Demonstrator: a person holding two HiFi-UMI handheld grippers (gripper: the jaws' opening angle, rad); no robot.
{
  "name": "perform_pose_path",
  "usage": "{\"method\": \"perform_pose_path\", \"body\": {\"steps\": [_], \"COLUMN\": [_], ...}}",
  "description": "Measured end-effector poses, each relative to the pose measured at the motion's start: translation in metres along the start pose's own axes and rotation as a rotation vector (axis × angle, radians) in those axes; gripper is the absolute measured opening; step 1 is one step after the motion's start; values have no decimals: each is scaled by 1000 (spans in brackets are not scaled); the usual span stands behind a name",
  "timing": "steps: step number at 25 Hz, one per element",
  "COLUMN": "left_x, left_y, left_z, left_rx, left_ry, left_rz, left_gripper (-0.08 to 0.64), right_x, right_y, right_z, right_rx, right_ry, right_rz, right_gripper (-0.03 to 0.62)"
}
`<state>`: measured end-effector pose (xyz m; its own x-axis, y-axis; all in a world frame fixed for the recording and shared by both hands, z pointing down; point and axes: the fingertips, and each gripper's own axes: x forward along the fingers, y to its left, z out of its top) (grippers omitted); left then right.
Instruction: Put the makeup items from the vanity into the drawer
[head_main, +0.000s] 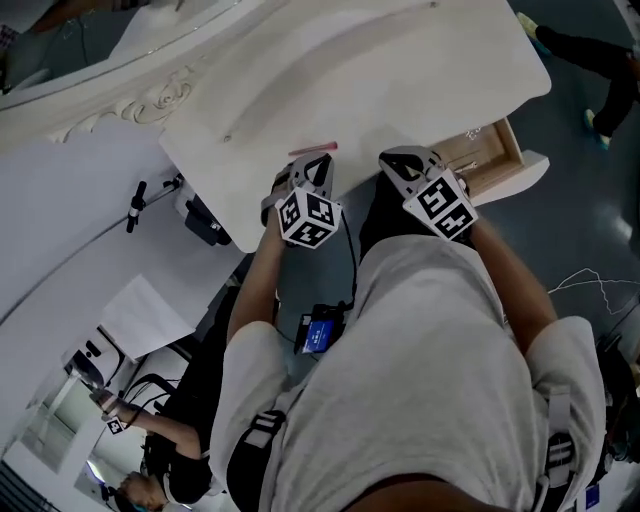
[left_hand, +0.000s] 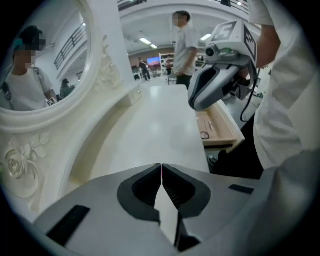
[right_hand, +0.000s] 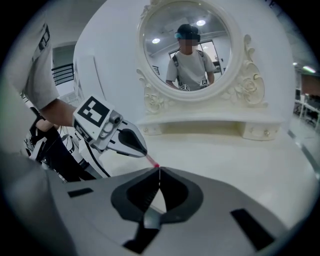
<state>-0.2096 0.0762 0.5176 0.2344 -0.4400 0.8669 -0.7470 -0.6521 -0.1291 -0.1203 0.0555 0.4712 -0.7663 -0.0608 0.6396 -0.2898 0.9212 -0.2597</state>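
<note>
Our left gripper pinches the thin pink makeup stick, the right gripper is closed on nothing, so we should carry the stick level to the open drawer.

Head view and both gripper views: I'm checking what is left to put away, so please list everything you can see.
Vanity top: one, white, in front of the person.
Mirror: one, round with a cream carved frame, at the back of the vanity.
Drawer: one, light wood, pulled open at the vanity's right end; it holds a few small items, too small to name.
Pink stick: one, thin and pink, over the vanity's front edge, held in the left gripper.
Bystander: one, white shirt, standing beyond the vanity's far end.
Left gripper: one, grey, shut on the pink stick.
Right gripper: one, grey, shut and empty, beside the left gripper near the drawer.
</note>
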Motion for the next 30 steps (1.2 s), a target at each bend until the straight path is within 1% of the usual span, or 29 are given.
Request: {"method": "perform_pose_path", "body": {"steps": [3, 5, 6, 7, 9, 11, 15, 18, 20, 22, 26, 28, 30], "left_x": [7, 10, 12, 14, 18, 23, 34, 40, 41, 41, 43, 43, 44], "left_y": [7, 7, 5, 4, 6, 11, 17, 15, 12, 10, 11, 13, 14], "left_z": [-16, -26, -32, -37, -45, -50, -57, -61, -62, -64, -62, -61, -61], "left_rx": [96, 148, 174, 201, 251, 279, 300, 327, 338, 333, 297, 282, 276], "left_ry": [79, 133, 161, 188, 227, 249, 288, 315, 335, 355, 364, 365, 373], "left_rz": [-46, -96, -129, -157, -178, -171, -183, -217, -254, -298, -375, -381, -366], "left_gripper": [8, 11, 46, 126, 146, 146, 146, 143, 131, 112, 112, 103, 98], "right_x": [-2, -4, -5, -7, -9, -12, -14, -18, -21, -24, -28, -28, -29], "right_y": [-4, -6, -8, -10, -13, -15, -17, -17, -17, -17, -20, -21, -21], "right_z": [-2, -4, -6, -7, -10, -12, -14, -15, -17, -19, -25, -26, -25], "right_rx": [7, 11, 14, 18, 28, 39, 52, 57, 62, 70, 85, 86, 83], "right_ry": [7, 10, 12, 13, 14, 12, 7, 4, 2, 4, 8, 5, 1], "right_rz": [-11, -19, -25, -31, -44, -55, -71, -83, -88, -91, -97, -98, -96], "right_gripper": [15, 15, 15, 15, 15, 15, 15, 15, 15, 15, 15, 15, 15]}}
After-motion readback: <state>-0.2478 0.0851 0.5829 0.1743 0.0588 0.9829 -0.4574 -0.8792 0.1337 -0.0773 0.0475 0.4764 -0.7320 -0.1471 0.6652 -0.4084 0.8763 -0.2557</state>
